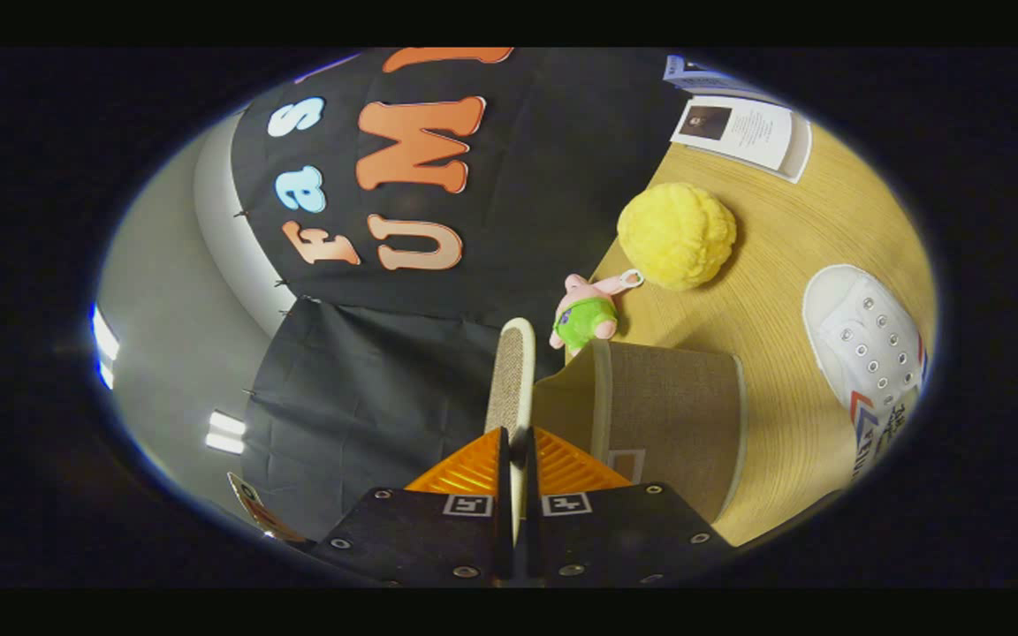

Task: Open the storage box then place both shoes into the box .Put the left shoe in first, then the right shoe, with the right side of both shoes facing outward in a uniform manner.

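On the table (792, 238), the box (668, 406) stands open at one o'clock of the gripper (516, 450), whose fingers pinch its lifted lid (511, 375). A shoe (867, 353) waits at three o'clock, unpacked; both shoes apparently remain to load.

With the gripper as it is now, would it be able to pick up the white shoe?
Probably not yet. The gripper is shut on the box lid, so its fingers are occupied. The white shoe lies on the table beyond the storage box, otherwise unobstructed.
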A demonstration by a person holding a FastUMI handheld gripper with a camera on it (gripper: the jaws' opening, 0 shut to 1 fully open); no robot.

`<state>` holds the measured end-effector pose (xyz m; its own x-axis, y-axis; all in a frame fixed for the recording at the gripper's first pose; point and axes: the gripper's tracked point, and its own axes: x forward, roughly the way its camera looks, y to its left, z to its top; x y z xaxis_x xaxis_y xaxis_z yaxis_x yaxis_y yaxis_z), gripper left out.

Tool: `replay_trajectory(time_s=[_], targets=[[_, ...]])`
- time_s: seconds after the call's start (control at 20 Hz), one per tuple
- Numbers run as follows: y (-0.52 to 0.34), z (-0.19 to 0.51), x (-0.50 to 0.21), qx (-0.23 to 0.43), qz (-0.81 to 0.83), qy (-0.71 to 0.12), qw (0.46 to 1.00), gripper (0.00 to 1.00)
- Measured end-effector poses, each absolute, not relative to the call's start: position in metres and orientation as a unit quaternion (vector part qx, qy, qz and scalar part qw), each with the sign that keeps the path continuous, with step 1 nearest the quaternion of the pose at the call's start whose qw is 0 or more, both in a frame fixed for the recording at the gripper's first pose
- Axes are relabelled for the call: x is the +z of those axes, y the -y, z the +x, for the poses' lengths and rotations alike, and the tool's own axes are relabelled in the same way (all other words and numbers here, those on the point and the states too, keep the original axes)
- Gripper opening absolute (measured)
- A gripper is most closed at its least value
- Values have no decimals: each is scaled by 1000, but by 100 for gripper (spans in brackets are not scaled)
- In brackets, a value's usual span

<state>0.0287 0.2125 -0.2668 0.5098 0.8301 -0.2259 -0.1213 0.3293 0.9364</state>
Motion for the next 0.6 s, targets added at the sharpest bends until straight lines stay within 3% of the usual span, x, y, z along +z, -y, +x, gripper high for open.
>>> replay_trajectory(time_s=[0.2,0.6], targets=[[-222,20,-243,351,448,-363,737,1],[-262,12,-195,386,431,-345,739,1]])
